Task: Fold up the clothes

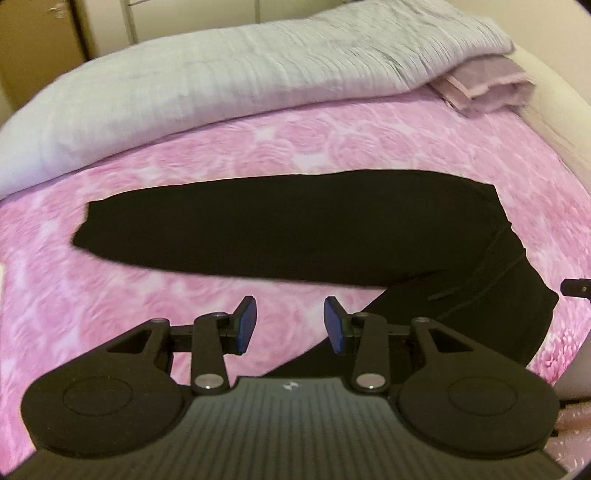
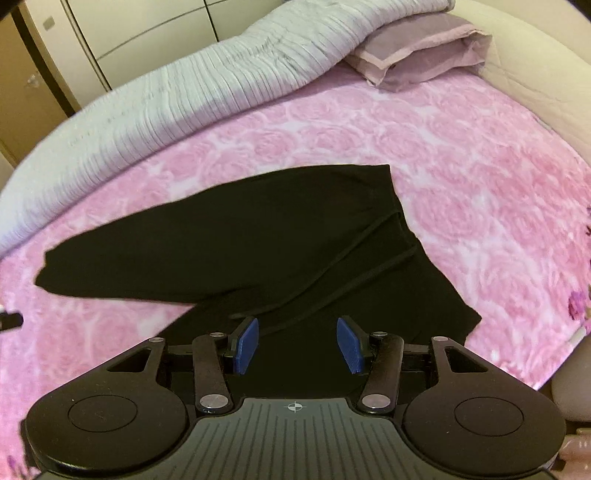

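Observation:
Black trousers [image 1: 295, 229] lie spread on the pink rose-print bedspread [image 1: 332, 144], one leg stretched to the left, the waist part at the right and near side. My left gripper [image 1: 290, 325] hovers open over the pink cover, just beside the lower leg's edge, nothing between its blue pads [image 1: 246, 323]. In the right wrist view the same trousers [image 2: 240, 236] fill the middle. My right gripper [image 2: 297, 345] hangs open above the black cloth near the waist, pads [image 2: 246, 343] apart and empty. A bit of the right gripper [image 1: 576, 286] shows at the left view's right edge.
A grey ribbed quilt [image 1: 221, 85] is bunched along the bed's far side. A mauve pillow [image 2: 424, 55] lies at the far right corner. A cream bed frame edge [image 2: 535, 74] runs on the right; pale cupboard doors [image 2: 129, 33] stand behind.

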The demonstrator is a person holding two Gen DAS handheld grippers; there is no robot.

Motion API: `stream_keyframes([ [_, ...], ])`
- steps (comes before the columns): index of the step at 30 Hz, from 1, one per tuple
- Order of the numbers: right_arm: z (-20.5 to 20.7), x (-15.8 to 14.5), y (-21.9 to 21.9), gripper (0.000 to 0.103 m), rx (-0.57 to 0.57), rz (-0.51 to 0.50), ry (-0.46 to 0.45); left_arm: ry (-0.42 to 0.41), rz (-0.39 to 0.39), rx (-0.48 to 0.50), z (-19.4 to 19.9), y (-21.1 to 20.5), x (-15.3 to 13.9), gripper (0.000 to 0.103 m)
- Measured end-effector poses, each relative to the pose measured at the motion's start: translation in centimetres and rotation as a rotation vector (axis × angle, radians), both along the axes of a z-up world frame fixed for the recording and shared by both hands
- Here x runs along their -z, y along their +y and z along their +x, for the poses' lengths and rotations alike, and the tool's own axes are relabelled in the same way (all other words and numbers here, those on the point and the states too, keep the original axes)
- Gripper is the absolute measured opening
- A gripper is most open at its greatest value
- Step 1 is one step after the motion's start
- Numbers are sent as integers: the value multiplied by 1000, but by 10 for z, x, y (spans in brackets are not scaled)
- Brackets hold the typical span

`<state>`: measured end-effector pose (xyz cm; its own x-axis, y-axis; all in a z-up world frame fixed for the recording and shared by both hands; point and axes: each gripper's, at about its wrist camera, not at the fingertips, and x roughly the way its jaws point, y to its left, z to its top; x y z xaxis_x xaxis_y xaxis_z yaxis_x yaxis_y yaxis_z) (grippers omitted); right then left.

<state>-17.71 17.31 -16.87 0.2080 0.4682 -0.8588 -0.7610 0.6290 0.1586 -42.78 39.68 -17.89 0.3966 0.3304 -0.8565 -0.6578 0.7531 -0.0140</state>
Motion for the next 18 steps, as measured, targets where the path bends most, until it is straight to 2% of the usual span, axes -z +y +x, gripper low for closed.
stream_keyframes([
  [3, 10, 22, 10, 51, -34, -13, -41, 3, 1, 52, 24, 18, 22, 36],
  [6, 36, 41, 28, 51, -84, -30, -64, 10, 19, 102, 46, 37, 40, 36],
  [12, 92, 81, 83, 51, -229, -78, -139, 29, 40, 174, 90, 80, 75, 36],
  [18, 144, 132, 144, 51, -407, -139, -262, 57, 59, 214, 131, 109, 113, 36],
])
